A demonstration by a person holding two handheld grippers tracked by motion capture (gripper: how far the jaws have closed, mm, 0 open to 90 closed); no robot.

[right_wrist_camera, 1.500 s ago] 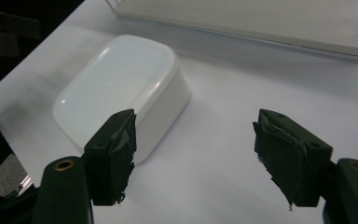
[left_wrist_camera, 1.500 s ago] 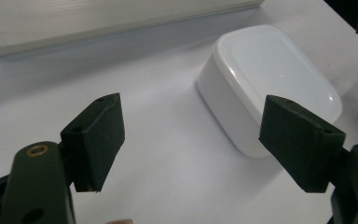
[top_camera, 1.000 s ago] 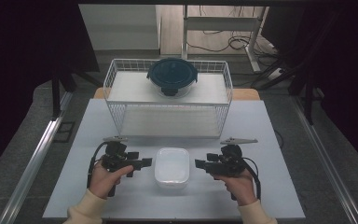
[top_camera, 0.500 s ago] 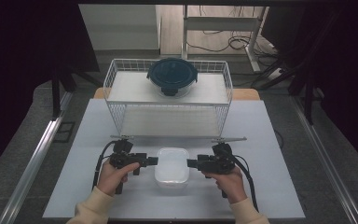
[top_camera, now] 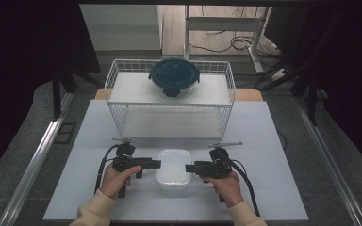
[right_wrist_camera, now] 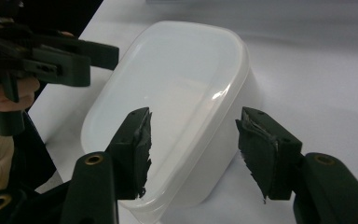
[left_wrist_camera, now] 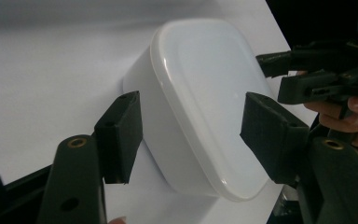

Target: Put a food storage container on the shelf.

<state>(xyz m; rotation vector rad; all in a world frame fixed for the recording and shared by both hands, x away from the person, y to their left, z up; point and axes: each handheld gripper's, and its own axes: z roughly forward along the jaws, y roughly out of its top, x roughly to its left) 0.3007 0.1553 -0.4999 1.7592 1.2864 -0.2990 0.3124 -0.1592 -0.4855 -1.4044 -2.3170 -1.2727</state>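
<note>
A white rectangular container with a white lid (top_camera: 173,168) sits on the table near the front middle. My left gripper (top_camera: 158,164) points at its left side and my right gripper (top_camera: 187,167) at its right side. In the left gripper view the container (left_wrist_camera: 205,102) has its long edge between the jaws of the left gripper (left_wrist_camera: 191,126), with gaps at both pads. In the right gripper view the right gripper (right_wrist_camera: 193,140) straddles the container's (right_wrist_camera: 168,102) other edge the same way. Both sets of jaws have just been closing and stand open, not pressing.
A white wire basket (top_camera: 169,106) stands behind the container. A round container with a dark blue lid (top_camera: 174,75) rests on the shelf inside it. The pale table (top_camera: 273,141) has bare room left and right of the hands.
Both grippers have moved inward and down to the white container, one from each side. Their jaws have narrowed around its edges.
</note>
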